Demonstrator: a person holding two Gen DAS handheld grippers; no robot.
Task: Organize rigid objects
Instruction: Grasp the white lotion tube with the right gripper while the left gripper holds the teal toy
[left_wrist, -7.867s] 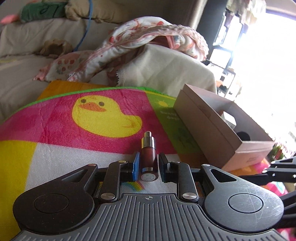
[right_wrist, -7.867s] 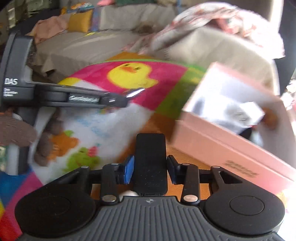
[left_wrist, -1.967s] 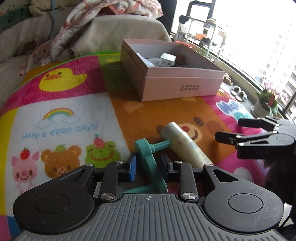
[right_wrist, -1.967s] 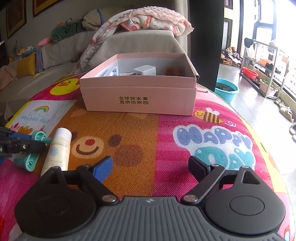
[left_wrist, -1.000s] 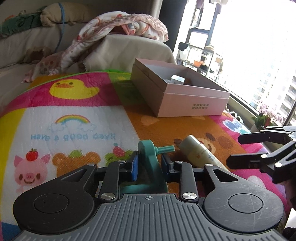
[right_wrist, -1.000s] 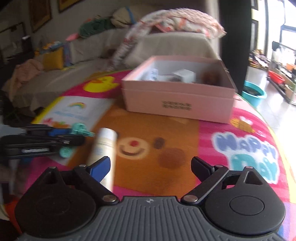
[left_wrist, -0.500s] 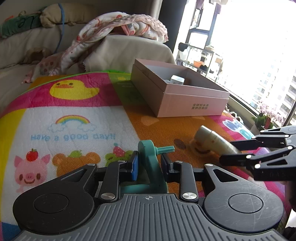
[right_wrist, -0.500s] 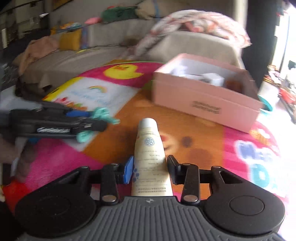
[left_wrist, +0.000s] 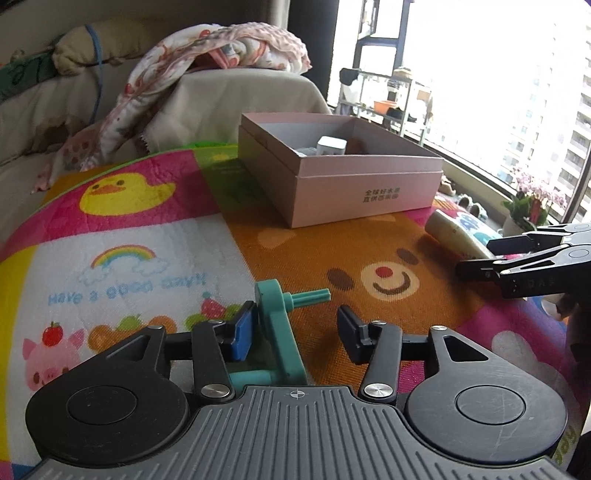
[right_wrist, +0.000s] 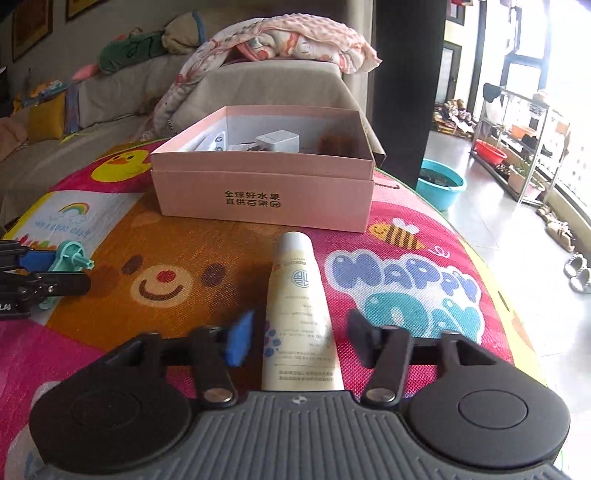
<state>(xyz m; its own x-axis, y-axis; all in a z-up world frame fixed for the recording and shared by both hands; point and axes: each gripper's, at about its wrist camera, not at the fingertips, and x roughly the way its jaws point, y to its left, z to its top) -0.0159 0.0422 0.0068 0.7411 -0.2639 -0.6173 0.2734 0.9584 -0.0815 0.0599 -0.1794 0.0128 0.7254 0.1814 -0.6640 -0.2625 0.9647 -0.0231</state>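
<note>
In the left wrist view, the left gripper (left_wrist: 297, 332) has its two fingers spread apart. A teal plastic crank-shaped piece with a round peg (left_wrist: 279, 325) sits between them. It leans against the blue pad of the left finger (left_wrist: 242, 334), and the black right finger (left_wrist: 349, 332) is apart from it. The piece lies on the bright cartoon play mat with a bear face and a yellow duck (left_wrist: 147, 236). Farther back on the mat stands an open pink cardboard box with printed letters on its side (left_wrist: 364, 194). A small white block (left_wrist: 332, 146) peeks out of the box. Off to the right, the right gripper (left_wrist: 476, 258) is low over the mat, and a cream plastic tube with a round cap (left_wrist: 456, 232) pokes out past its fingers.

In the right wrist view, the right gripper (right_wrist: 299, 336) is also spread wide. The cream plastic tube (right_wrist: 301, 321) lies flat on the mat (right_wrist: 406, 280) between the fingers, with a gap on each side, and its cap points toward the pink box (right_wrist: 262, 195). The box stands just past the tube. At the far left, the left gripper (right_wrist: 48, 271) is around the teal piece (right_wrist: 72, 256).
</note>
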